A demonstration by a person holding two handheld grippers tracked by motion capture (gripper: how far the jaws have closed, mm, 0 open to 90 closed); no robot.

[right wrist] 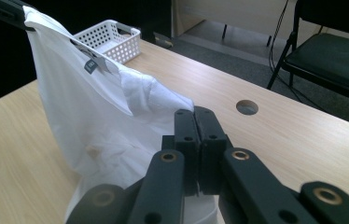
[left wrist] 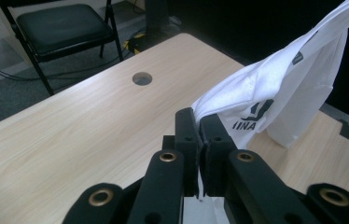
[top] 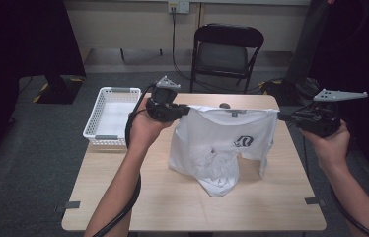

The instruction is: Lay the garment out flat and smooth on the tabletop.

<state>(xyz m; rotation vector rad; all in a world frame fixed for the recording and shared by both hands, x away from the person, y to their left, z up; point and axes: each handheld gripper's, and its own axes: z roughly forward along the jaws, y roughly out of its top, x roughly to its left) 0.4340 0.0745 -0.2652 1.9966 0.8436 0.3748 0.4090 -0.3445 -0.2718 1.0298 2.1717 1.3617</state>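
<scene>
Both grippers, left [top: 185,111] and right [top: 282,117], are pinching the shirt [top: 222,143] at frame centre, its hem seemingly brushing the bench [top: 123,187]. Uneven pulling risks tugging a shoulder from the clenched jaws.

The T-shirt [top: 222,143] is soft white cloth, matt, pretty wrinkly, with a black print on it. The tabletop [top: 123,197] looks like pale wood-grain laminate, smooth with a slight sheen. Each gripper [left wrist: 199,126] is matt black plastic with brassy metal rivets. The basket [top: 101,116] is white perforated plastic. The chair [top: 224,57] has a dull black padded seat.
</scene>
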